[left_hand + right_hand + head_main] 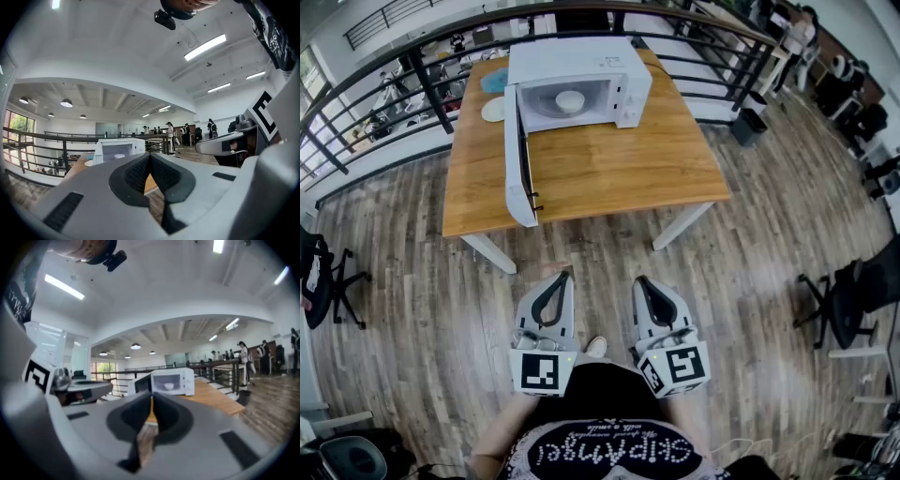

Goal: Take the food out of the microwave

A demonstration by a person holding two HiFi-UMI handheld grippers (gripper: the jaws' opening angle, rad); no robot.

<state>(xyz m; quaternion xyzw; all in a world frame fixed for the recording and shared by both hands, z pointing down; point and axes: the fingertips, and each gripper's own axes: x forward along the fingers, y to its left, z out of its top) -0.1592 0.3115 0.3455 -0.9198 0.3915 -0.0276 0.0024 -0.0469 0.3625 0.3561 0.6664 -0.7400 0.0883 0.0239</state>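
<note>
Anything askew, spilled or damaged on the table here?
Nothing stands out. The microwave sits on the table with its door wide open, and the bowl stands upright inside, nothing spilled.

Floor (pixel 750 253): grey-brown wood planks, whole frame. Wooden tabletop (pixel 619 173) on white legs, upper centre of the head view. A black metal railing (pixel 428 91) curves behind it along the top; a lower level shows beyond. Black bin (pixel 749 126) at the upper right, by the railing. Black office chairs: one at the left edge (pixel 319 281), one at the right edge (pixel 853 295). White ceiling (pixel 117 47) with strip lights (pixel 205 47); round pendant lamps (pixel 66 102) farther back. Window (pixel 18 125) at far left, daylight. People standing in the distance (pixel 169 136).
</note>
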